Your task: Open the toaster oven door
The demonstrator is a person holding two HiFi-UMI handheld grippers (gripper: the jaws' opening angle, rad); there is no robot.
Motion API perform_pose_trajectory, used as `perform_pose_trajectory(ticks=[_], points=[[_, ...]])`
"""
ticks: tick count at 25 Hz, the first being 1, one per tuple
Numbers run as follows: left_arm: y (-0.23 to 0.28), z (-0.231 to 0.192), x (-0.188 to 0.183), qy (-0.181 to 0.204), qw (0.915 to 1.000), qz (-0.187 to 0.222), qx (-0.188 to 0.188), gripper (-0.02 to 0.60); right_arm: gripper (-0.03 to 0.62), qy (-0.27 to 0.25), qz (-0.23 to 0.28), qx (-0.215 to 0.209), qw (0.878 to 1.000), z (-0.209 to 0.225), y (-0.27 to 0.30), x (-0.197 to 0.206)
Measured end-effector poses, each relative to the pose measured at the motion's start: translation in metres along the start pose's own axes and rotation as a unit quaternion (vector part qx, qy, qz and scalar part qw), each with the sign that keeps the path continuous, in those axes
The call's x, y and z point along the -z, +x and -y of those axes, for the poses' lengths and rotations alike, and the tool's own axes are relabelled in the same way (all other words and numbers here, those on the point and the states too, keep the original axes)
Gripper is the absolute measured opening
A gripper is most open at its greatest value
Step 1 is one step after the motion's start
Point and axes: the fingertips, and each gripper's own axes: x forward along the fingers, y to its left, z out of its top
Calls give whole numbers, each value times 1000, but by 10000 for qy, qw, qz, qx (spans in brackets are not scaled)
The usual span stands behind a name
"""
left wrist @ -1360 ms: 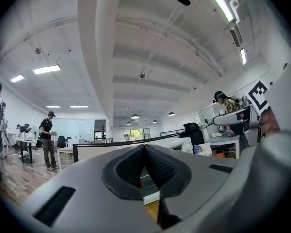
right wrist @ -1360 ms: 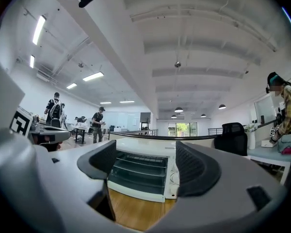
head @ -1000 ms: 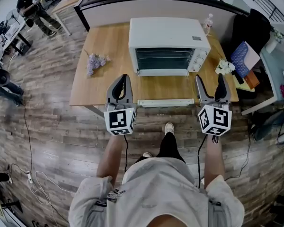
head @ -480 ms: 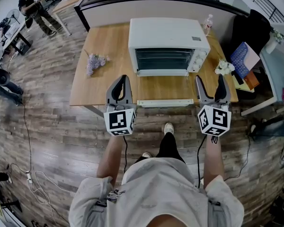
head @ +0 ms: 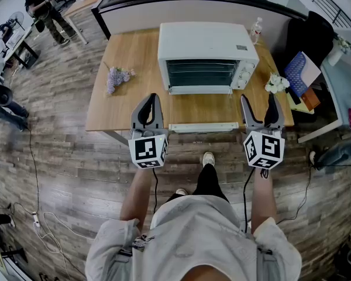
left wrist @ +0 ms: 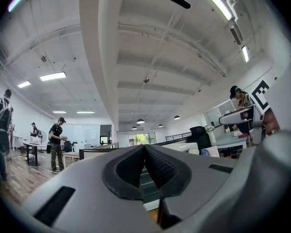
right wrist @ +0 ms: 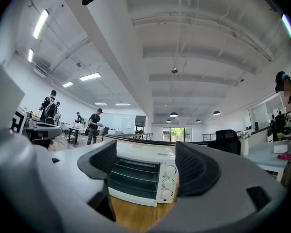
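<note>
Head view first, and the news is that there is hardly any news: over the last second both grippers have held their station at the near edge of the table (head: 123, 107), with only the faintest drift in the picture. So the task has not begun. The toaster oven (head: 207, 54) sits at the back middle of the table, its glass door (head: 200, 74) shut flat against the front, well apart from either tool.

Left gripper (head: 153, 98) hangs over the table's near left edge, nose pointed ahead towards the oven, jaws pressed together with nothing in them; its own view shows the two dark pads meeting in a seam. Right gripper (head: 258, 98) is level with it on the right, jaws spread wide and empty, and its view frames the oven's door and three knobs (right wrist: 168, 181) square between them.

Both forearms reach straight out from the body, held parallel and low. The right one looks the likelier to go in. A pale bar (head: 200, 89) runs along the door's lower edge; whether that is the handle I cannot say from up here.
</note>
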Motion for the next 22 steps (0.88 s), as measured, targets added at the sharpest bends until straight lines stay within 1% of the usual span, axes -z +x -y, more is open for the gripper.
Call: perform_pose_trajectory(ticks=[2,4,5,7,11,14,16,18,20,22], points=[[-1,0,0,7,10000,-1,0,14,366,10,-19,-62,10000,-2,0,1],[-1,0,0,16,10000,0,1,14,306,-7,-25,-117,9999,-4,-1,2],[-2,1,-1,18,10000,1,-2,14,288,-20,-31,-142,9999,-5,-2,2],[-2,1,-2,18,10000,5,-6,14,265,-48,-53,-197,9998,-7,-2,2],[-3,4,-3,22,10000,12,12,14,197,-74,-92,-315,9994,-12,-4,4],[-4,6,-3,23,10000,11,24,14,134,3,-68,-369,9993,-12,-7,2],[-4,7,-3,28,10000,7,36,14,80,53,-34,-400,9992,-13,-8,0],[-5,8,-4,27,10000,5,43,14,45,50,-26,-453,9990,-14,-9,-1],[-6,8,-3,20,10000,-2,49,14,23,72,-34,-572,9983,-17,-10,-2],[-6,9,-2,15,10000,-6,54,14,21,83,-20,-671,9977,-21,-12,-2]])
